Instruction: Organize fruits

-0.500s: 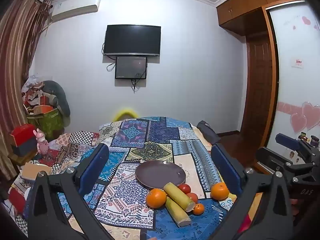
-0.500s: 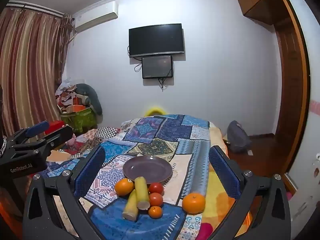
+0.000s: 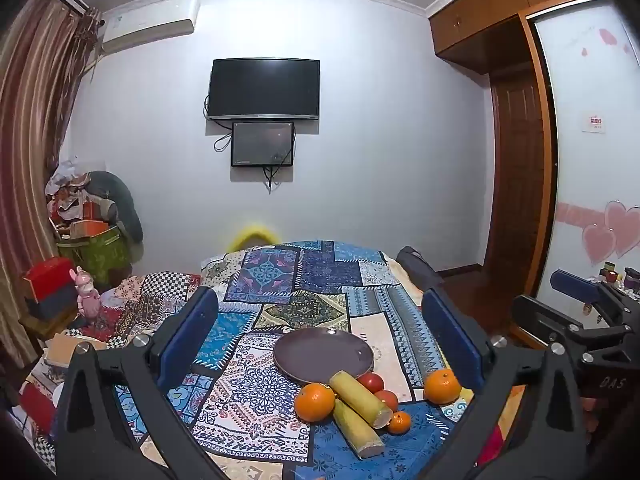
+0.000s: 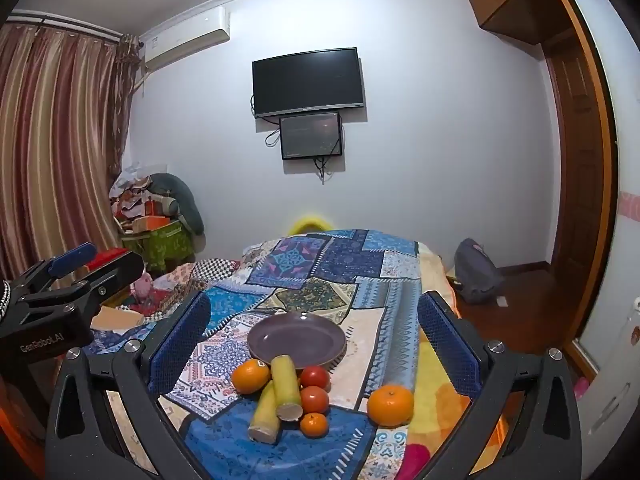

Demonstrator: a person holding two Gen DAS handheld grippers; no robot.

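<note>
An empty purple plate point(image 3: 323, 354) point(image 4: 296, 340) lies on the patchwork cloth. Just in front of it sit two yellow-green cane pieces point(image 3: 360, 398) point(image 4: 285, 386), two red tomatoes point(image 3: 371, 382) point(image 4: 315, 377), a large orange point(image 3: 314, 402) point(image 4: 250, 376) and a small orange point(image 3: 399, 422) point(image 4: 313, 425). Another large orange point(image 3: 442, 387) point(image 4: 390, 405) lies apart to the right. My left gripper point(image 3: 320, 344) is open and empty, held above and short of the fruit. My right gripper point(image 4: 312, 340) is open and empty likewise; it also shows at the right of the left wrist view point(image 3: 576, 292).
The patchwork cloth point(image 3: 280, 280) covers a bed-like surface. A cluttered pile with a green box point(image 3: 96, 248) stands at left, with a pink toy point(image 3: 86, 292) and red box point(image 3: 48, 276). A grey backpack point(image 4: 476, 272) lies on the floor right. A wooden door point(image 4: 576, 160) is at right.
Both views have barely shifted; the fruit, plate and open grippers stay as they were.
</note>
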